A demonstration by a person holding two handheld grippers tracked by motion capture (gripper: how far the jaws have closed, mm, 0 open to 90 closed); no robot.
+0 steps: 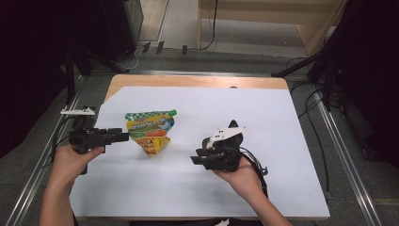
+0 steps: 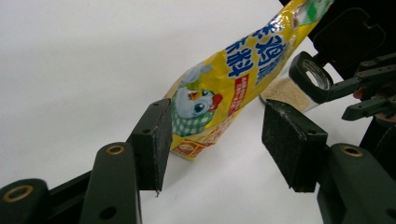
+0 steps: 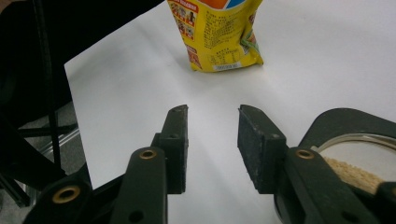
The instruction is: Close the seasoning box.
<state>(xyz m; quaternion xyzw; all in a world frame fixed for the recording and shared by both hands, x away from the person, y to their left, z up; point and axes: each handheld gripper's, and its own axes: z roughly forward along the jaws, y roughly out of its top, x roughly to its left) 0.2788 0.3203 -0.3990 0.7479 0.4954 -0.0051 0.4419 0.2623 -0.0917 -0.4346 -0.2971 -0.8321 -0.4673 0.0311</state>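
- The table [image 1: 282,141], covered with a white sheet, carries everything; a strip of bare wood shows along its far edge.
- The yellow pouch [image 1: 149,132] is the landmark: it lies on the sheet left of the middle, its green cap [image 1: 172,112] at the far right corner, its printed face up. In the left gripper view the pouch [image 2: 219,93] shows a cartoon chick and blue lettering; in the right gripper view its back panel [image 3: 219,37] with small print faces the camera.
- The left gripper [image 1: 123,136] sits just left of the pouch, level, held by the left hand [image 1: 75,157]. Its jaws stand moderately wide with nothing between them; the near end of the pouch lies just beyond the pads [image 2: 154,140], and no pad touches it.
- The right gripper [image 1: 197,157] is to the right of the pouch, well apart from it, held in the right hand [image 1: 240,176]. Its jaws stand narrow, with bare sheet between the pads [image 3: 254,144].
- A small glass jar [image 2: 289,91] of pale grains, with a black lid rim, stands right of the pouch, close to the right gripper; the right gripper view shows the jar [image 3: 355,163] just beside one jaw.
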